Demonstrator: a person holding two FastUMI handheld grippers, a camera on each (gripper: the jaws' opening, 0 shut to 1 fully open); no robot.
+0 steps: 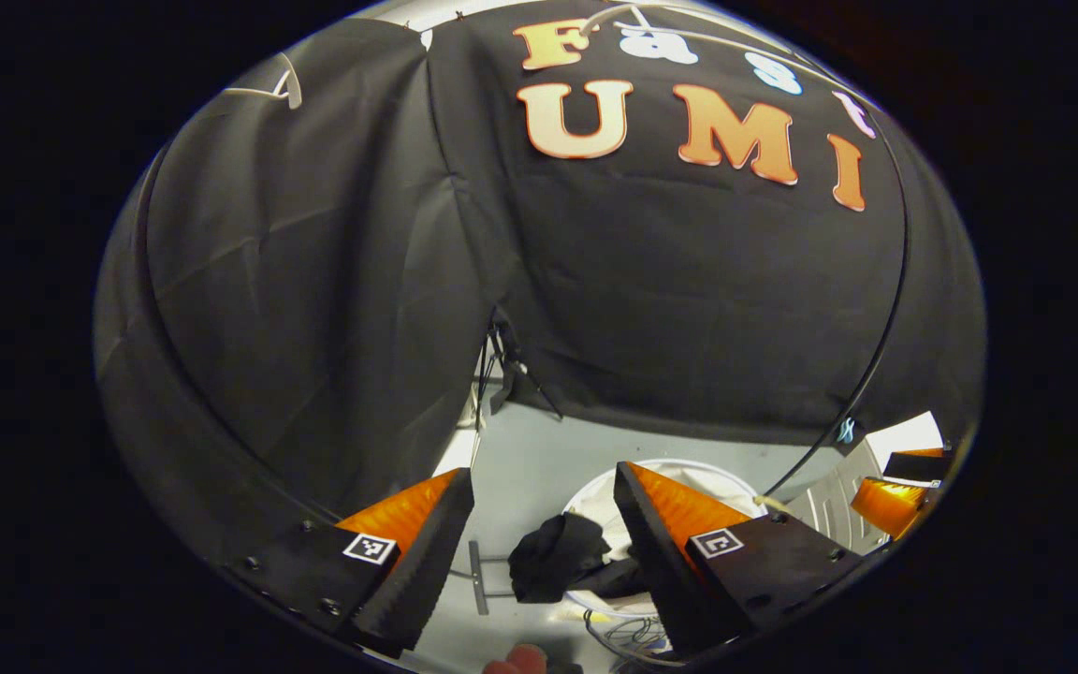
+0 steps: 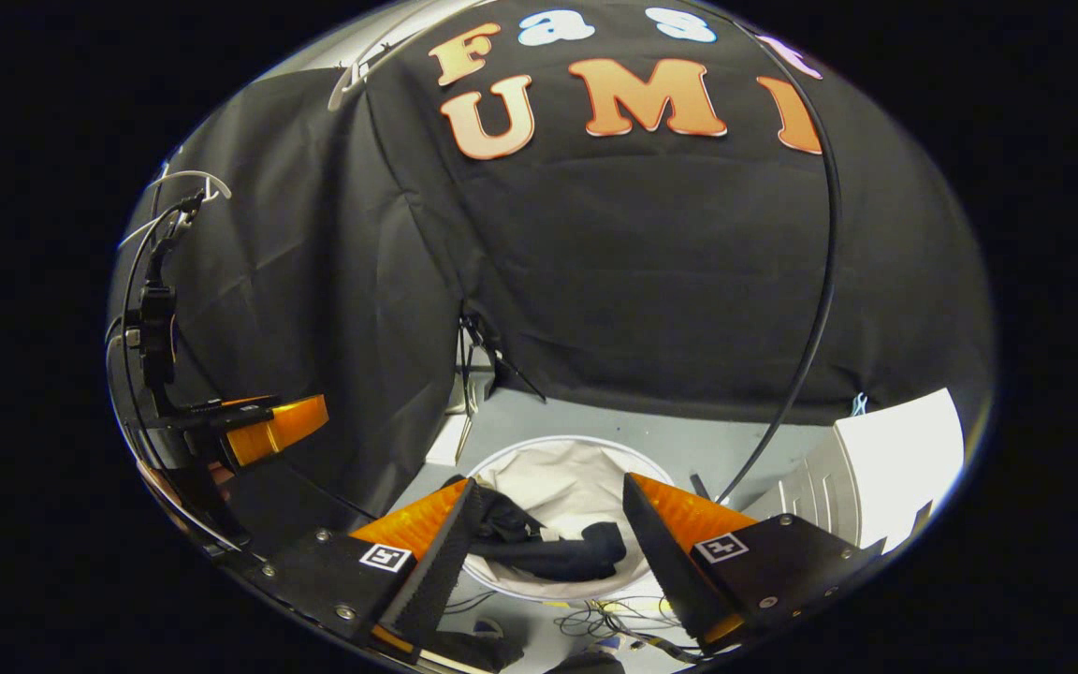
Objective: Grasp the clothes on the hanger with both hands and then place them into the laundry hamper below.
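The left gripper (image 1: 544, 524) is hanging above the laundry hamper (image 1: 689, 468) with its jaws spread wide and nothing between them. Below it the dark clothes (image 1: 558, 557) are lying draped over the hamper's near-left rim, partly inside the pale liner and partly spilling out. The right gripper (image 2: 548, 524) is likewise hovering over the hamper (image 2: 567, 447), jaws wide apart and empty, and in its view the clothes (image 2: 548, 552) are sitting across the near part of the liner, a fold trailing toward the rim on the left.

By my judgement the drop is made and the step in hand is tidying it — the bunch on the hamper's rim looks liable to slide out. Doing it well means bringing one gripper down over that overhanging fold, closing on a thick gather rather than a single layer, and carrying it toward the hamper's middle before letting go, while the other gripper is keeping off the rim.

Both sets of fingers are covering the hamper's near edge, so how much cloth is hanging outside is hard to tell. The wires (image 2: 614, 620) on the floor just in front of the hamper are partly cut off. A rod (image 1: 478, 576) is lying just left of the hamper — what it is I cannot make out.
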